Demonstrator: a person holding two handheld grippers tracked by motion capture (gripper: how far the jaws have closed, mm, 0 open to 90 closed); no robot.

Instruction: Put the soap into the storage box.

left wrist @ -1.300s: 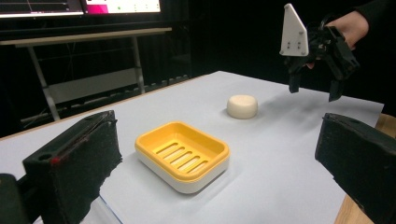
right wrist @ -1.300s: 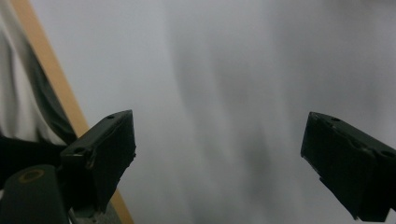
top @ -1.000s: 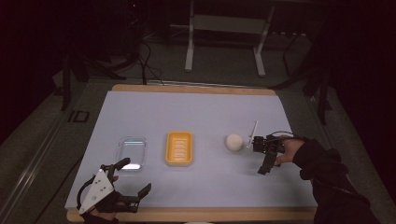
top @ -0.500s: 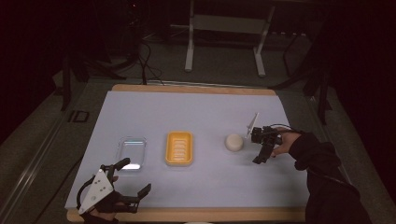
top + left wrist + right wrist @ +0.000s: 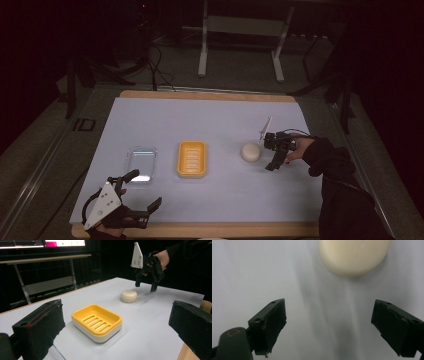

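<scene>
1. The right gripper hangs just beside the round bar of soap, on the side toward the tabletop's right edge, its jaws pointing down at the surface. In the right gripper view the jaws stand well apart with only bare tabletop between them; they have just been closing a little, yet nothing is clamped. The soap lies ahead of the pads, apart from them.

2. In the left gripper view the right gripper hovers behind the soap, with its tips near the surface and not touching the bar.

3. The soap sits on the light tabletop in its right half, between the right gripper and the yellow soap dish, which stands near the middle and holds nothing.

4. A clear plastic lid or tray lies left of the dish, near the front-left part of the tabletop.

5. The left gripper rests at the front-left corner, jaws wide apart and empty, facing the dish.

6. Judged from this, the work is at its start: the soap is not yet gripped. Left to do would be to centre the jaws over the bar, clamp it, lift it and probably set it in the dish.
</scene>
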